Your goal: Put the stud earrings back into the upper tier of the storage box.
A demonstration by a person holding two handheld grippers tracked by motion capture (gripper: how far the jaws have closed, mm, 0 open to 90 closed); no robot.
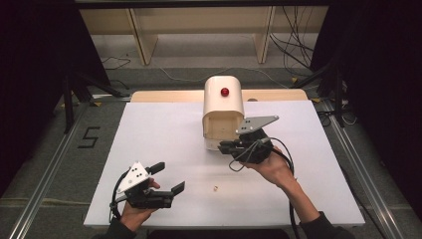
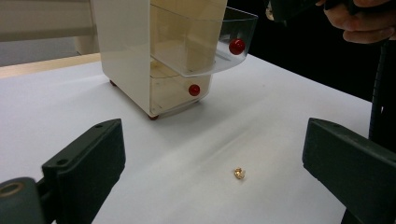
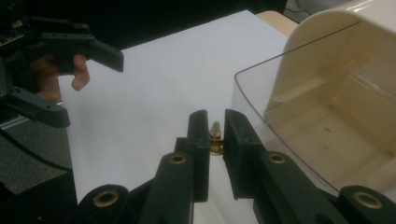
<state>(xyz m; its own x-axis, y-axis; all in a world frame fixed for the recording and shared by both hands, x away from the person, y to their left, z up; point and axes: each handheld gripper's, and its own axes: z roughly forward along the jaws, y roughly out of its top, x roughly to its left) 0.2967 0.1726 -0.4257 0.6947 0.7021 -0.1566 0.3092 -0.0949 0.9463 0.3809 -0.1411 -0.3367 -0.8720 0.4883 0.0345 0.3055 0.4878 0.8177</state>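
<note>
— Pinching a small brass piece [image 3: 215,138], is that what the right gripper [image 3: 215,140] is doing?

— Yes. Its fingers [image 3: 201,140] are closed on the piece from both sides, with the pointed top standing up between them. It sits just in front of the cream drawer cabinet [image 1: 223,107], right beside the pulled-out clear upper drawer [image 3: 322,130].

— How do the cabinet's drawers stand?

— In the left gripper view the upper drawer [image 2: 205,42] juts out from the cabinet [image 2: 126,51], its red knob [image 2: 236,46] on the front. The lower drawer [image 2: 175,91], with its own red knob [image 2: 194,90], is pushed in beneath it.

— And the left gripper [image 1: 166,179]?

— It is held well away from the cabinet, near the front edge of the white bench [image 1: 164,129]. Its fingers [image 2: 88,163] are spread wide and hold nothing.

— Anything else lying about?

— A second small brass piece [image 2: 239,173] lies on the bench in front of the cabinet, between the two grippers. In the left gripper view it sits on the bench between the spread fingers and touches neither. In the high view it is a tiny speck [image 1: 215,188], closer to the front edge than to the cabinet.
</note>
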